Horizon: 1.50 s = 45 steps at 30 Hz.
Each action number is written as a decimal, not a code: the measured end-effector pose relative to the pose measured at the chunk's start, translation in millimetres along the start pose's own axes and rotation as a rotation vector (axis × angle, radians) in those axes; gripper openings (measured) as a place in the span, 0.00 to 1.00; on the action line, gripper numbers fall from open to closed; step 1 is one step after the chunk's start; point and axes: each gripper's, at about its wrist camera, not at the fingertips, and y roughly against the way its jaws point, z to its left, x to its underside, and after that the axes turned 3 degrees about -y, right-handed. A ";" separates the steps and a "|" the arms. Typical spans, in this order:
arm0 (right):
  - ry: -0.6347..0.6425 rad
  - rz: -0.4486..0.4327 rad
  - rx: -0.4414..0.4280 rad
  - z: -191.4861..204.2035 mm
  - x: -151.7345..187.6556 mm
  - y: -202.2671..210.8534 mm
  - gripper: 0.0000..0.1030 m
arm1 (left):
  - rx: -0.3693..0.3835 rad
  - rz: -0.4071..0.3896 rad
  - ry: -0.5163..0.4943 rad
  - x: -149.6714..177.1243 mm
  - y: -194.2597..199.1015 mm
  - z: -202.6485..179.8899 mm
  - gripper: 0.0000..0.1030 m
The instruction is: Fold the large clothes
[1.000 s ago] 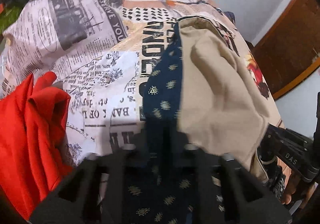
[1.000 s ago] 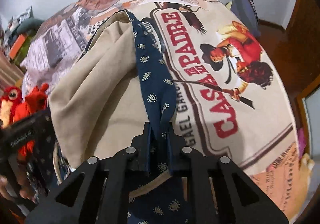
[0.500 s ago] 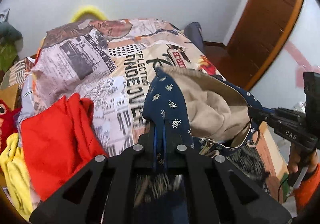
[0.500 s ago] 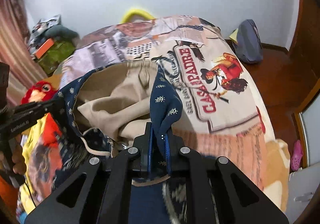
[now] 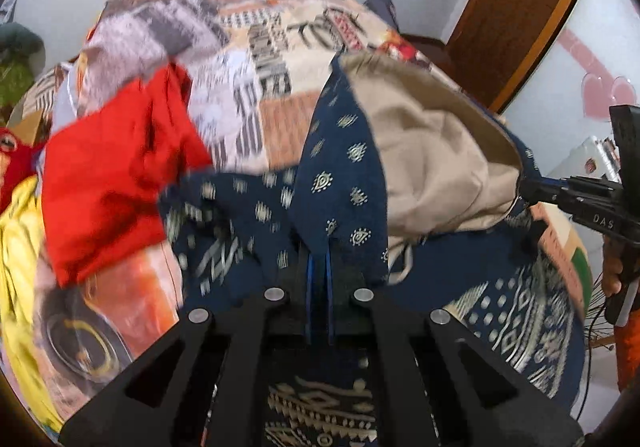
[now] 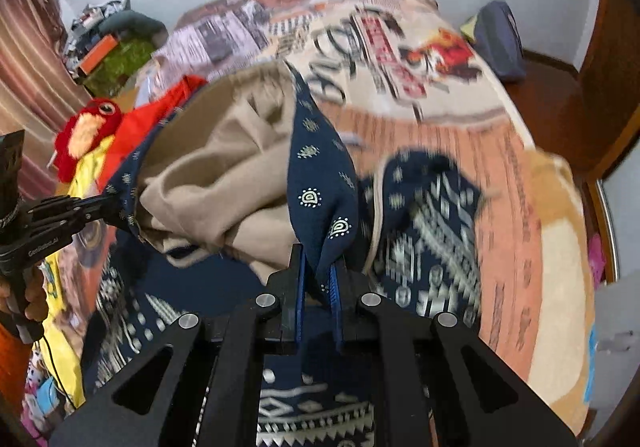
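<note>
We hold the navy printed garment (image 5: 344, 183) up over the bed (image 6: 516, 207), its top edge stretched between us: our left gripper (image 5: 318, 271) is clenched on one corner, our right gripper (image 6: 320, 279) pinches the other. The garment's long axis runs from hand to hand, and the rest hangs below the fingers toward the bedspread. Its thin navy cloth shows a beige lining (image 6: 224, 175), soft and sagging. Motion blur makes the lower hem uncertain; it seems to brush the bed beside the red clothing (image 5: 116, 175).
</note>
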 end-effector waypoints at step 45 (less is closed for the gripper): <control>-0.126 0.020 -0.073 -17.6 -74.7 -77.6 0.31 | 0.055 0.034 0.079 -97.2 -98.1 23.8 0.57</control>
